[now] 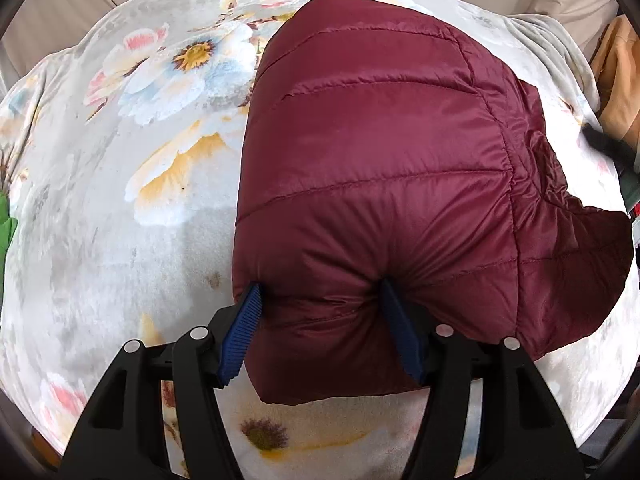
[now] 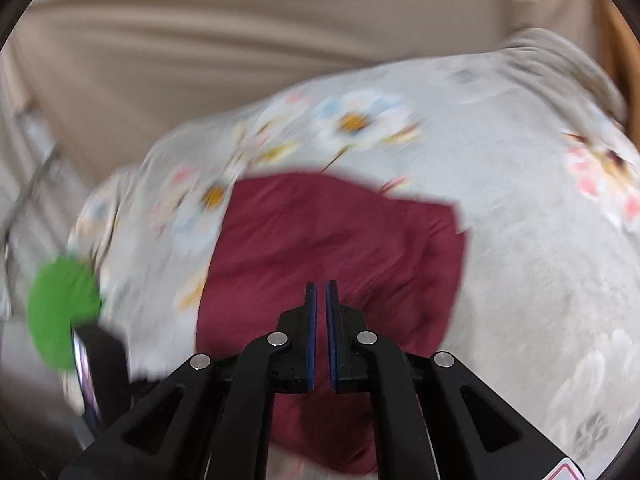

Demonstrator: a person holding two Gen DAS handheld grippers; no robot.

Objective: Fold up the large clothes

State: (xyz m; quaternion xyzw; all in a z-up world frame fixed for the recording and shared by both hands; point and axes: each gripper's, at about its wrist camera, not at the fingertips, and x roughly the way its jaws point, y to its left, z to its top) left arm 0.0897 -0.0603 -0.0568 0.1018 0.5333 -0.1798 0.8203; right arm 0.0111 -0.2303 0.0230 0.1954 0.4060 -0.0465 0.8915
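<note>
A maroon quilted puffer jacket (image 1: 384, 160) lies folded into a bundle on a floral blanket (image 1: 120, 160). My left gripper (image 1: 318, 300) has its blue-padded fingers (image 1: 244, 328) spread wide around the near edge of the bundle, pressing into the puffy fabric on both sides. In the right wrist view, blurred by motion, the jacket (image 2: 340, 240) lies below and ahead of my right gripper (image 2: 321, 292), whose fingers are nearly together with nothing between them, hovering above the jacket.
The floral blanket (image 2: 520, 240) covers the work surface. A beige sheet (image 2: 240, 40) hangs behind it. A green object (image 2: 62, 312) sits at the left edge. Orange-brown cloth (image 1: 616, 80) lies at the far right.
</note>
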